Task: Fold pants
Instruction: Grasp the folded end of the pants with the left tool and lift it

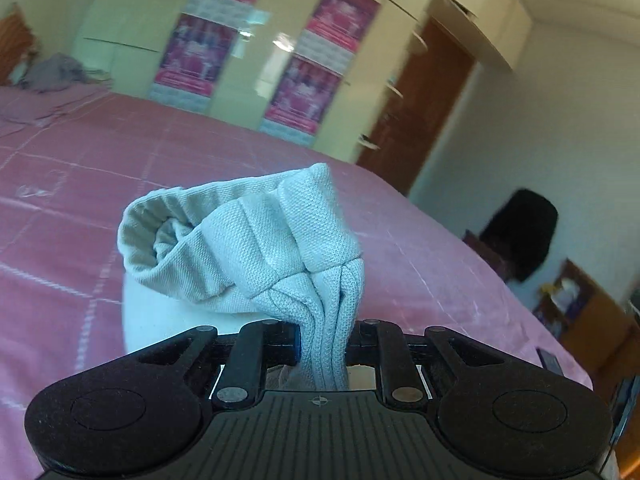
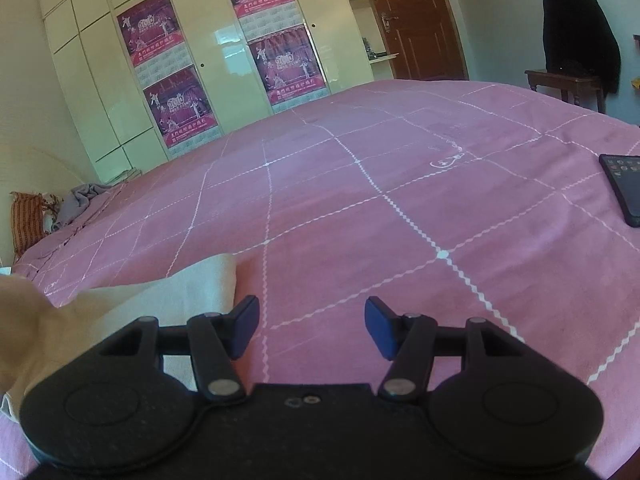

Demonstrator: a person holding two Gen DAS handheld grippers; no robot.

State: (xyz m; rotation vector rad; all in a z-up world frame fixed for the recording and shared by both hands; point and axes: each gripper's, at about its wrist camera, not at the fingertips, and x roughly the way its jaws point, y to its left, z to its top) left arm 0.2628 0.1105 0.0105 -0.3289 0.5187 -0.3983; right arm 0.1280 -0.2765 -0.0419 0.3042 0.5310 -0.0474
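nearby, a remote point(image 2: 624, 188) lies on the bedspread point(image 2: 360, 216).

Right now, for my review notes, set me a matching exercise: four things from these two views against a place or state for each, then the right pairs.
Things:
1. left gripper
2. right gripper
3. remote control
4. black garment

Places or states:
A. lying on the pink bedspread at the right edge
B. draped over a chair by the wall
C. shut on the pale pants
D. fingers apart, nothing between them

Pairs: 1-C, 2-D, 3-A, 4-B
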